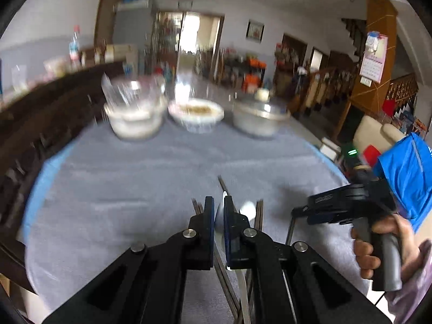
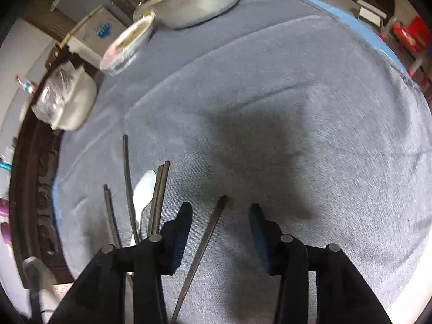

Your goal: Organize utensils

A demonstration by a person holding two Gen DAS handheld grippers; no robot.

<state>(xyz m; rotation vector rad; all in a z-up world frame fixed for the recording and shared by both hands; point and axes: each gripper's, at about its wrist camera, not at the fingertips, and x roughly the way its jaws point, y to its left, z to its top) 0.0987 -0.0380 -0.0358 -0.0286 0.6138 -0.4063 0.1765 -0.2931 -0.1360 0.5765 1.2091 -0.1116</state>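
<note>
On the grey tablecloth (image 2: 270, 81), four dark chopsticks (image 2: 159, 197) and a white spoon (image 2: 144, 186) lie roughly side by side to the left, so the gathering looks partly done. A single chopstick (image 2: 208, 240) lies apart from that group between the parted jaws of the right gripper (image 2: 221, 210), whose pads do not press on it. The left gripper (image 1: 219, 210) is nearly closed; something white shows in the narrow gap, and I cannot tell whether it is gripped. Left, by my judgement: pairing and lining up.
</note>
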